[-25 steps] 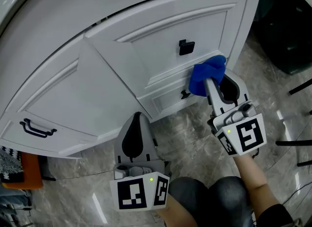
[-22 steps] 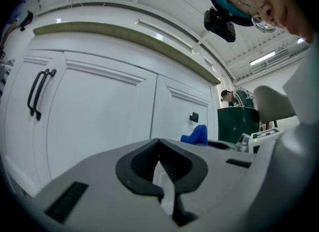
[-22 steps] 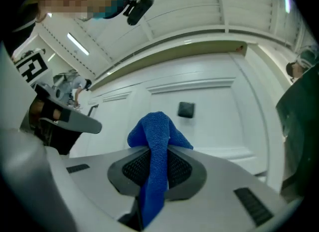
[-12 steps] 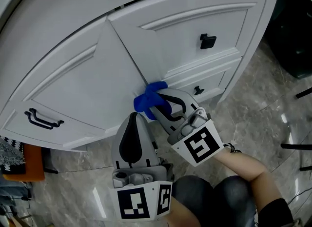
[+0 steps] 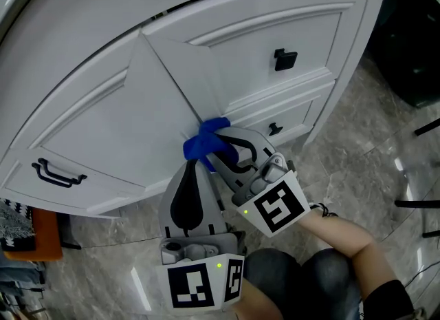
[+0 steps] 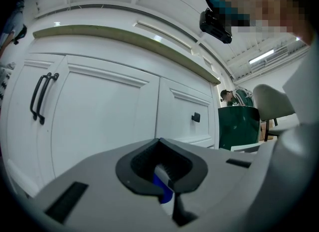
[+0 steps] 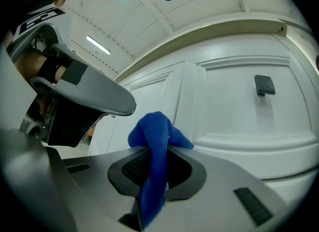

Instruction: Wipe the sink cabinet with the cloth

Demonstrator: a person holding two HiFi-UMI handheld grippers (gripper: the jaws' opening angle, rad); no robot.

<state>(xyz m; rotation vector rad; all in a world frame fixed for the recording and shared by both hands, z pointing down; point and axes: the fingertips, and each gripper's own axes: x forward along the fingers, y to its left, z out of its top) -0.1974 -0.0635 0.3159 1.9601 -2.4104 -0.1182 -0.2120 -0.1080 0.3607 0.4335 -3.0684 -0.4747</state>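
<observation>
Blue cloth (image 5: 205, 141), soft, light and limp, is seen pinched by a fold in the closed jaws of the right gripper (image 5: 218, 150). Its bunched end is pressed to the white sink cabinet (image 5: 363, 29) at the seam between door (image 5: 117, 119) and drawers (image 5: 309, 33). A hold on the gathered middle is judged best. The left gripper (image 5: 194, 167) is held just below, jaws together and empty.

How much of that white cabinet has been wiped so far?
Done: the right gripper is shut on the blue cloth. In hand: the cloth sits at the lower edge of the cabinet, where the door meets the drawers. Left: hard to say; the cabinet looks equally white everywhere. The left gripper is shut, empty.
</observation>
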